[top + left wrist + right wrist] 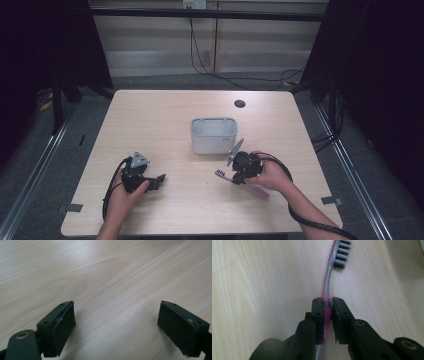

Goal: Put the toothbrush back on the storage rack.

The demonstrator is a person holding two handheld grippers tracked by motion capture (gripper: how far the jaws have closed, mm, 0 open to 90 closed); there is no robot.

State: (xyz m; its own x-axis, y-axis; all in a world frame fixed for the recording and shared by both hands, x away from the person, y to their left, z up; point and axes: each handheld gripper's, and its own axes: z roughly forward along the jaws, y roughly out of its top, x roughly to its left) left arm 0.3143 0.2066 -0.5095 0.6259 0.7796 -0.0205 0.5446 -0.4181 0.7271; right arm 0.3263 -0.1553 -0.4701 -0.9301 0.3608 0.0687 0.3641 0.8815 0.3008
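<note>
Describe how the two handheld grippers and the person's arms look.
Both the left gripper and the right gripper are black, each with a grey three-cornered plate on top and a black cable trailing back. Their fingers are flat black blocks with small screw holes; brass-coloured rivets sit at the joints. The forearms are bare, no sleeves.

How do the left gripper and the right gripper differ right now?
The left gripper is open with bare table between its jaws; the right gripper is shut on the toothbrush. The left sits farther from the white container than the right. Both are black and hand-held, low over the table.
</note>
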